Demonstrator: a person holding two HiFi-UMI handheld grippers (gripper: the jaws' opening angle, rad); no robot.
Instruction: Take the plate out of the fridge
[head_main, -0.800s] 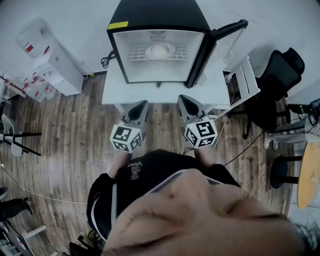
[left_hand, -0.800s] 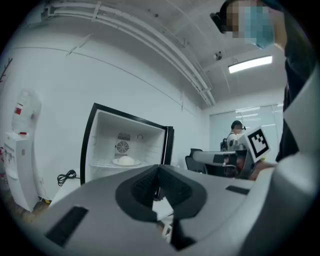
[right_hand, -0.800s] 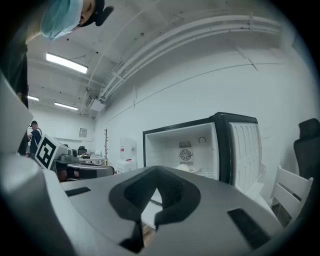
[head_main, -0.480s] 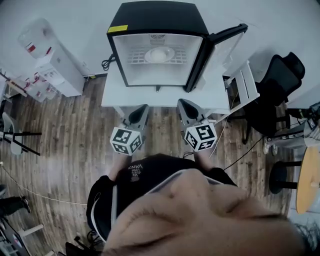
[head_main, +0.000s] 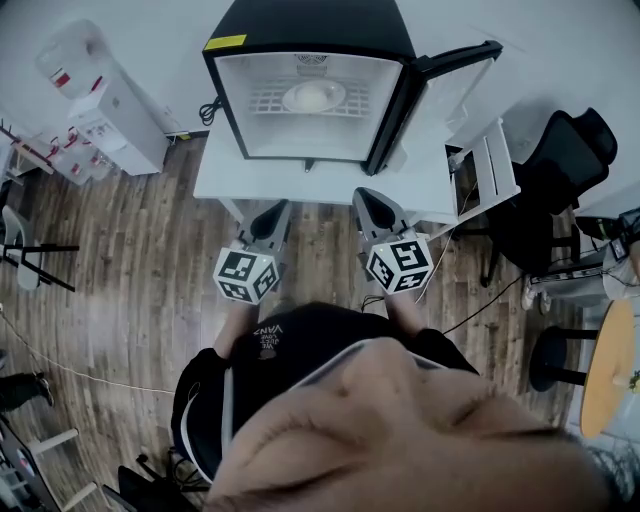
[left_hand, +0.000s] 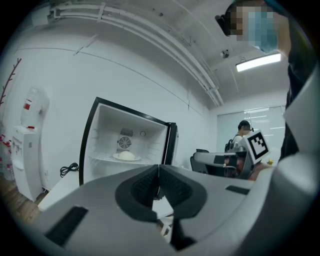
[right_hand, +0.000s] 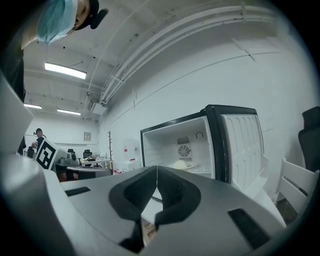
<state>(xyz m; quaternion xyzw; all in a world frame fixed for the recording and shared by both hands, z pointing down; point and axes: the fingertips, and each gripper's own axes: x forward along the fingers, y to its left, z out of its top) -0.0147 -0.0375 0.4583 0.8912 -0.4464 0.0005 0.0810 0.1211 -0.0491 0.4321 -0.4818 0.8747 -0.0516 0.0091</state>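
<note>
At the open fridge (head_main: 310, 30), I hold both claws level and short of it. By my reading the step in hand is the approach, with nothing reached for yet. My left claw (head_main: 274, 213) has its jaws pressed together on nothing. My right claw (head_main: 368, 200) is the same, tips meeting and empty. The plate (head_main: 314, 97) sits inside the fridge on the wire shelf (head_main: 268, 104), about mid-width and well apart from either claw. It carries a pale rounded mound that I cannot identify. The door (head_main: 445, 70) stands swung wide to the right, leaving the opening unobstructed.

As I judge it, the next move calls for bringing one claw forward over the table (head_main: 240, 180) and into the cavity. Its jaws would then part and take the plate by the near rim, while the other claw could steady it from beneath. The plate is round, pale and smooth, with a rim that looks thin and shallow. It is probably glazed and slippery against my dark ribbed pads (left_hand: 145, 184), and if it tilts the mound may slide. The shelf is a white wire grid, and the fridge lining is glossy white plastic inside a matte black box. The table is flat white, and the floor (head_main: 130, 260) is grey-brown wood planks.
</note>
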